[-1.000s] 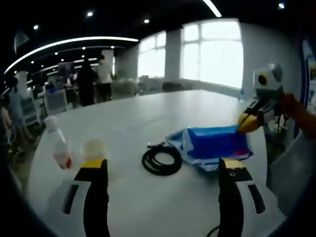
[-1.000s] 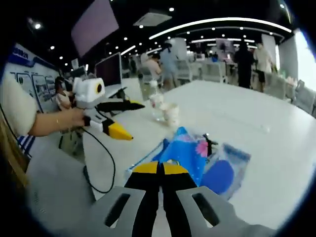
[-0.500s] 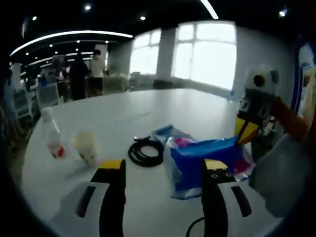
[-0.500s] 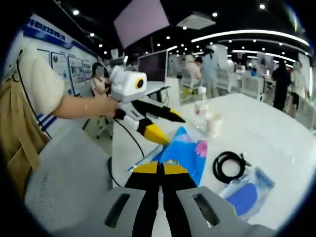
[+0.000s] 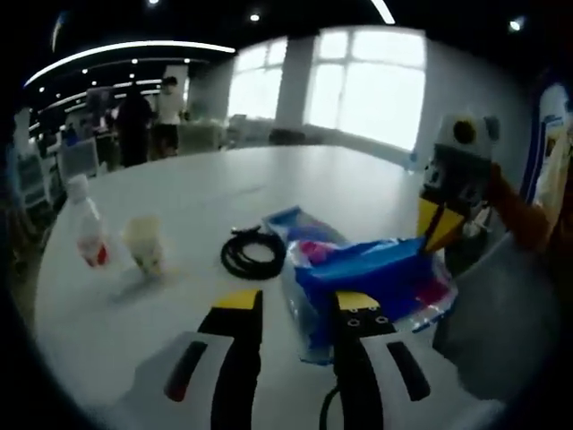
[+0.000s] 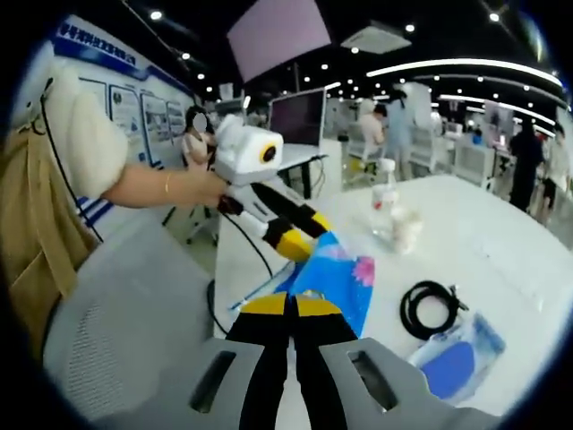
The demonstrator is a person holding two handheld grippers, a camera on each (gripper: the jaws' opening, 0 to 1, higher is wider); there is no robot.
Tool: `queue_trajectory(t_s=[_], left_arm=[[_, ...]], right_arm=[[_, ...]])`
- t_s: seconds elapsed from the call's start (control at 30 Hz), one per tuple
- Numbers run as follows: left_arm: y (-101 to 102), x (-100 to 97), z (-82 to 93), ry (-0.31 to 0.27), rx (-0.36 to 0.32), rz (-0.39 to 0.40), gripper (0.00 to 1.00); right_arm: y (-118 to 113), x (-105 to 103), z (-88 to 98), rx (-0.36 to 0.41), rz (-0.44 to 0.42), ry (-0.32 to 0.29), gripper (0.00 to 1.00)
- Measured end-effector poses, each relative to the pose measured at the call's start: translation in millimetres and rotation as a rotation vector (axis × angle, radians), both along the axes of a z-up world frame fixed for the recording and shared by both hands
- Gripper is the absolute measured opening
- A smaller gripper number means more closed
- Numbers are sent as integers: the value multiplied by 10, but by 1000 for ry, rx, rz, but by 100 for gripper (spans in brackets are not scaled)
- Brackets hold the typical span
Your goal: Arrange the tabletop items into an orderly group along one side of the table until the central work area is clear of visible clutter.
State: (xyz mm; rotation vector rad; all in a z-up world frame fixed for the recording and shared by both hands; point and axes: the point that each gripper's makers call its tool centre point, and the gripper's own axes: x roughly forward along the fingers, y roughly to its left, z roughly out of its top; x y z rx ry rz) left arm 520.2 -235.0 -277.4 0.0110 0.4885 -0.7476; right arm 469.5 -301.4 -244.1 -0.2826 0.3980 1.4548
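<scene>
Right gripper view: our right gripper (image 6: 291, 309) has its yellow-tipped jaws pressed together on the near edge of the blue floral packet (image 6: 333, 279), which is lifted off the white surface (image 6: 483, 260). Just beyond, the left gripper (image 6: 300, 231) reaches in from the left, held in a hand (image 6: 210, 186), its jaws a little apart, tips near the packet's upper edge; contact we cannot tell. To the right of the packet, a coiled black cable (image 6: 431, 307) lies flat, and nearer us a clear pouch with blue contents (image 6: 457, 360) lies beside it. Further back, a plastic bottle (image 6: 384, 204) and a pale cup (image 6: 406, 229) stand close together.

Left gripper view: our own jaws stand slightly spread, nothing between them. Just ahead the blue packet (image 5: 376, 273) hangs pinched by the right gripper (image 5: 431, 235), over the pouch (image 5: 309, 296). The cable (image 5: 254, 256) lies left of it. Well apart at left stand the cup (image 5: 145, 246) and the bottle (image 5: 87, 235). Far back, people stand near bright windows (image 5: 358, 85).
</scene>
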Motion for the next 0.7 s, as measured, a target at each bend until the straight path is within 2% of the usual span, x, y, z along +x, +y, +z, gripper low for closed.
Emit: queue_trajectory(t_s=[0.1, 0.17, 0.27, 0.4, 0.53, 0.7], left_arm=[[-26, -27, -6, 9, -9, -10, 13], [-31, -29, -21, -1, 19, -9, 12], [-37, -25, -31, 3, 24, -3, 7], [-70, 2, 13, -6, 8, 24, 0], [-95, 20, 27, -12, 29, 41, 0], [-78, 24, 37, 21, 16, 79, 0]], right_arm=[[5, 16, -2, 3, -10, 5, 1], [-3, 24, -19, -3, -14, 4, 1], [-9, 29, -35, -11, -15, 1, 1], [-31, 67, -50, -16, -38, 9, 1], [-55, 107, -43, -13, -58, 11, 1], [-74, 167, -37, -8, -104, 34, 1]])
